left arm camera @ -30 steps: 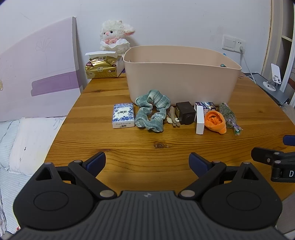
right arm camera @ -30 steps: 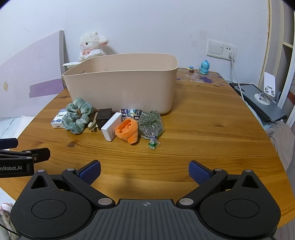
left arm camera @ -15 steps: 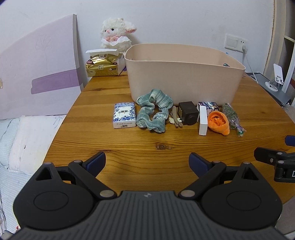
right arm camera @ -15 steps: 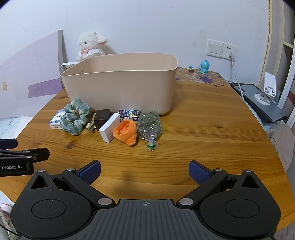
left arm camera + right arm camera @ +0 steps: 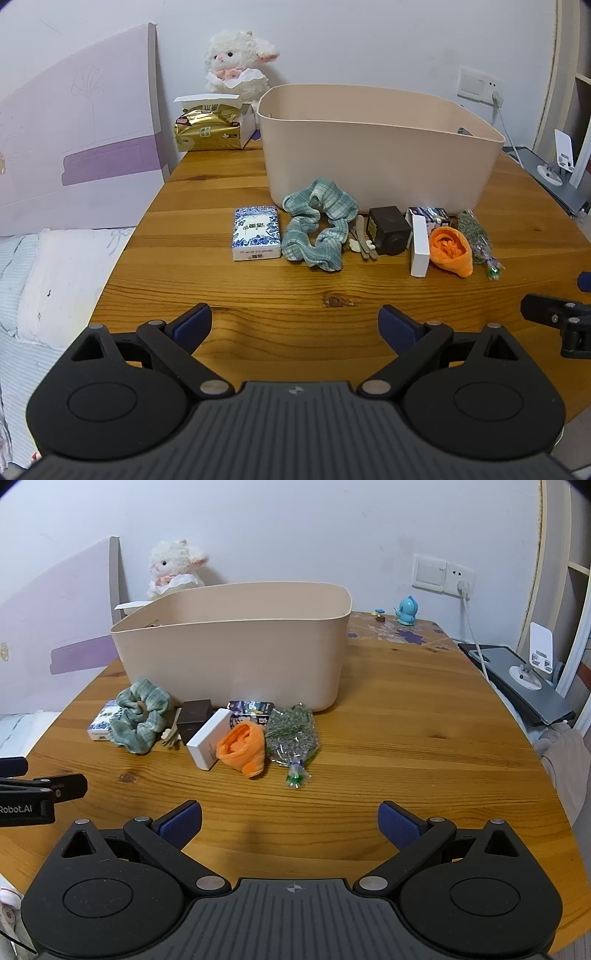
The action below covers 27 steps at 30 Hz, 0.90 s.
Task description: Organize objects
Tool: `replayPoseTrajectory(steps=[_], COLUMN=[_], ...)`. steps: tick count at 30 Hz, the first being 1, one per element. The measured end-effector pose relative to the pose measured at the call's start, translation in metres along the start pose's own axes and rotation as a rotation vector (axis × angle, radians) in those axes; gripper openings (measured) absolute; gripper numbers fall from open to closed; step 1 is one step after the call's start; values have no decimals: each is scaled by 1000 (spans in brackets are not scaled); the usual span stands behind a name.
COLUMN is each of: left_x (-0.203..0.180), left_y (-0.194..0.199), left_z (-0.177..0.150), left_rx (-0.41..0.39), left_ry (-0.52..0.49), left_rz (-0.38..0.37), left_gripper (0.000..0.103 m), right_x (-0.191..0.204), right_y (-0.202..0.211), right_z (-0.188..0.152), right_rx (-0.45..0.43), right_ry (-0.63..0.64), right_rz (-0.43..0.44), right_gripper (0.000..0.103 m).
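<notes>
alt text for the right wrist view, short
A row of small items, among them a green fabric scrunchie, white box and orange cloth pouch, lies before a beige plastic tub on a wooden table. The open right gripper hovers nearby, empty.

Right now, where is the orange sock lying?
In both views the orange sock lies on the table in front of the beige bin, between the white box and the bag of dried herbs.

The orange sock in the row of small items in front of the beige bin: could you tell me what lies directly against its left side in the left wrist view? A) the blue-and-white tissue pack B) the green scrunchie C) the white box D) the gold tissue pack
C: the white box lies right beside the orange sock, on its left.
</notes>
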<state>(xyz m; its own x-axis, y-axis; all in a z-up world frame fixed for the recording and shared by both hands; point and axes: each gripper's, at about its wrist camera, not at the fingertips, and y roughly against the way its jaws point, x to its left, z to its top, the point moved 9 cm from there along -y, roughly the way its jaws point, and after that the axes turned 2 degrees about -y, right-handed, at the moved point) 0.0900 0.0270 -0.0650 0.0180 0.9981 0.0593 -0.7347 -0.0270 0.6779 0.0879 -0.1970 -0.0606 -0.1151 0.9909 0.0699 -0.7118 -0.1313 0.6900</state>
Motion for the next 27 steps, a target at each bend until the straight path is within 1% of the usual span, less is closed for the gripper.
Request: replayPoseTrajectory(steps=[5, 15, 18, 21, 24, 27], left_x=[6, 20, 26, 31, 34, 36], left_y=[-11, -36, -46, -56, -67, -79], left_z=[3, 6, 7, 10, 14, 18], left_rx=[17, 50, 63, 70, 78, 87], left_ry=[13, 14, 14, 14, 9, 6], left_rz=[7, 27, 40, 39, 40, 33], left_gripper=[97, 97, 97, 97, 97, 97], right_x=[-2, -15, -21, -27, -32, -34], right_y=[-8, -22, -31, -39, -50, -62], right_z=[3, 13, 13, 14, 14, 14], right_rx=[17, 24, 31, 37, 53, 73], right_ry=[-2, -10, -17, -15, -11, -2], right_rz=[6, -16, -37, -67, -79, -97], right_gripper=[103, 103, 103, 103, 103, 100])
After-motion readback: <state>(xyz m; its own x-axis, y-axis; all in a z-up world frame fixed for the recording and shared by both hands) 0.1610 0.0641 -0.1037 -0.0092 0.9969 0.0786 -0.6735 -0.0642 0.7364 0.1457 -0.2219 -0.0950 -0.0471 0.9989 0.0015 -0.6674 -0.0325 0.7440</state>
